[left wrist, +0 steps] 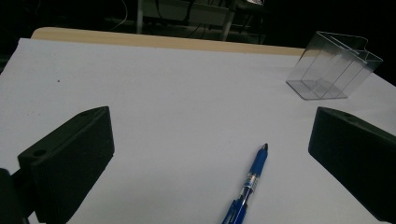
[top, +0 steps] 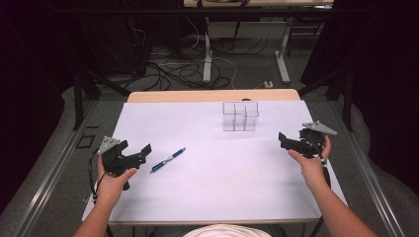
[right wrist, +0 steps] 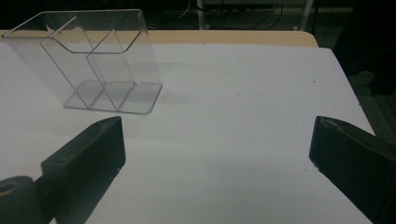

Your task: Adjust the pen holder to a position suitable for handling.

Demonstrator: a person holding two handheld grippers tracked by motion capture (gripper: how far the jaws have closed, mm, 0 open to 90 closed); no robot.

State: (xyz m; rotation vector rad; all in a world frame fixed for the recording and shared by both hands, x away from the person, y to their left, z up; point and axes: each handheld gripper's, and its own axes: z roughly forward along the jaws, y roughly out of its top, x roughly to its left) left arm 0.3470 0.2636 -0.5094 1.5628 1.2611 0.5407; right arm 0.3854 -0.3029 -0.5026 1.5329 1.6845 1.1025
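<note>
A blue pen [top: 168, 160] lies slantwise on the white table [top: 222, 192], left of centre. My left gripper [top: 140, 154] hovers just left of it, open and holding nothing. In the left gripper view the pen [left wrist: 247, 179] lies on the table between and just ahead of the wide-apart jaws of that gripper [left wrist: 210, 154], tip pointing away. A clear plastic holder [top: 240, 116] with several compartments stands upright at the back centre, apparently empty. My right gripper [top: 284, 140] is open, to the right of the holder and nearer than it. The holder [right wrist: 93, 60] stands ahead and left of the right gripper [right wrist: 217, 154].
The holder [left wrist: 331, 70] sits far right in the left gripper view. A wooden strip [top: 212, 95] borders the table's far edge. Beyond it are desk legs and tangled cables [top: 197, 64] on the floor. Metal rails run along both sides of the table.
</note>
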